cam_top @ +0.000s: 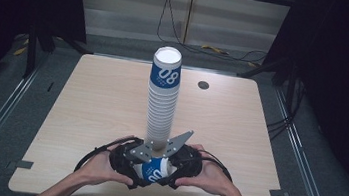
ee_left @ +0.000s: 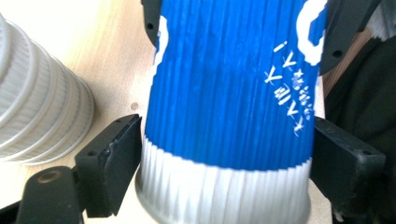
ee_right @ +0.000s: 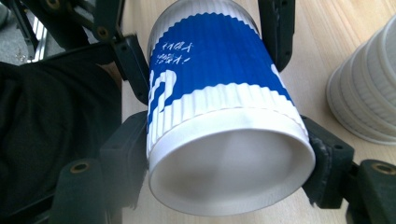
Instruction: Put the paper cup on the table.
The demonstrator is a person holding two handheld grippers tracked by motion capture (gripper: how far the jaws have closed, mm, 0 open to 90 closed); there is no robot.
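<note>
While clamped between both hand-held grippers, left [cam_top: 129,167] and right [cam_top: 176,171]: keep cup [cam_top: 152,169] level, lift gently beside stack [cam_top: 162,101].

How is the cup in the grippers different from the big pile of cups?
The held cup is a single one lying on its side; the stack is many cups standing upright. Both grippers clamp the held cup, while nothing touches the stack. Both have ribbed white paper, and the held cup and the stack's top cup have blue bands.

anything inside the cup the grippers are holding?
The right gripper view shows the blue-and-white paper cup's open mouth: white wall inside, no contents visible. The deep end is shadowed, so it is unclear.
</note>
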